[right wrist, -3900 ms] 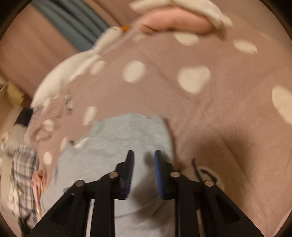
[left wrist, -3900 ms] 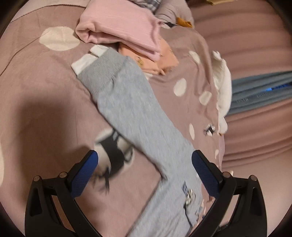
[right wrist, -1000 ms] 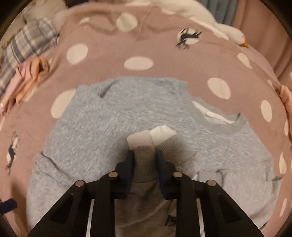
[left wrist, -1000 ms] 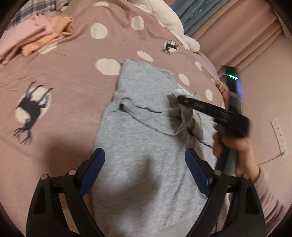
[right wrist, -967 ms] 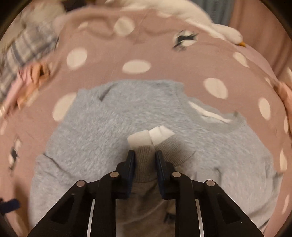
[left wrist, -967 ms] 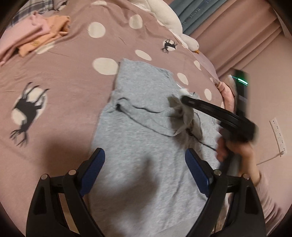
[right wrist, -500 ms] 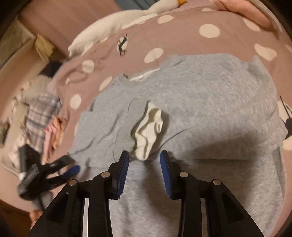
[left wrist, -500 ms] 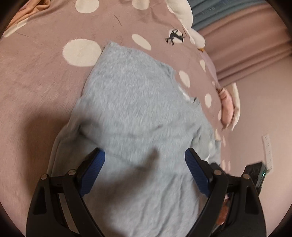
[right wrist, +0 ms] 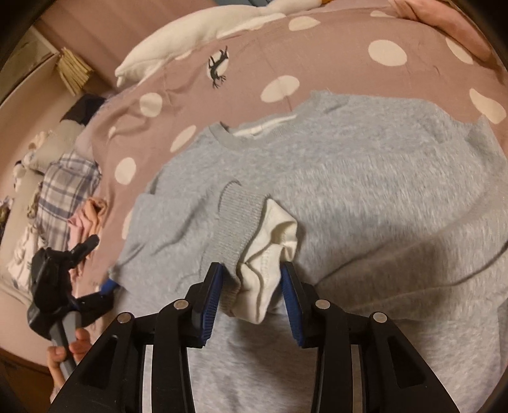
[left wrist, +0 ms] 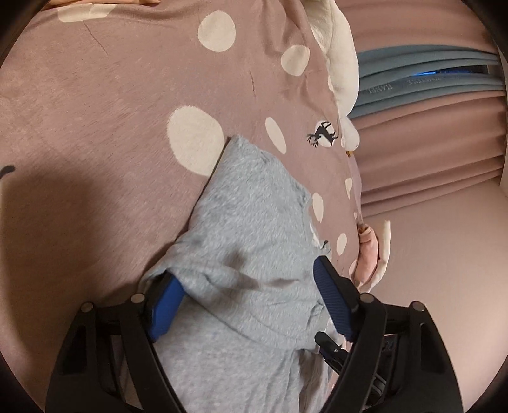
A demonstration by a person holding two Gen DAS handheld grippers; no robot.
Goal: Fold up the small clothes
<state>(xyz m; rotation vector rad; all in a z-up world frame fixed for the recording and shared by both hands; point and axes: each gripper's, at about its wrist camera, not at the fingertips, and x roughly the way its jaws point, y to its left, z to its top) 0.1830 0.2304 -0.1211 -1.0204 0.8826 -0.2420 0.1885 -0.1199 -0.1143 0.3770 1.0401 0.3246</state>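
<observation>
A small grey sweatshirt (right wrist: pixel 365 178) lies spread on the dotted pink bedspread (right wrist: pixel 254 63). One sleeve is folded across its body, its ribbed grey cuff (right wrist: pixel 238 222) and white inner cuff (right wrist: pixel 273 241) resting on top. My right gripper (right wrist: pixel 250 282) is open, its jaws either side of the cuff. My left gripper (left wrist: pixel 247 305) is open at the sweatshirt's (left wrist: pixel 250 228) side edge, with a fold of grey fabric between its pads; it also shows in the right wrist view (right wrist: pixel 104 287).
A white plush toy (left wrist: pixel 339 63) lies along the bed's far edge, with curtains (left wrist: pixel 428 143) behind. Folded pink and plaid clothes (right wrist: pixel 70 197) sit at the bed's left side. A pink garment (right wrist: pixel 438 16) lies at the top right.
My right gripper has let go of the sleeve cuff, which now lies on the sweatshirt. My left gripper has dropped down to the sweatshirt's side edge.
</observation>
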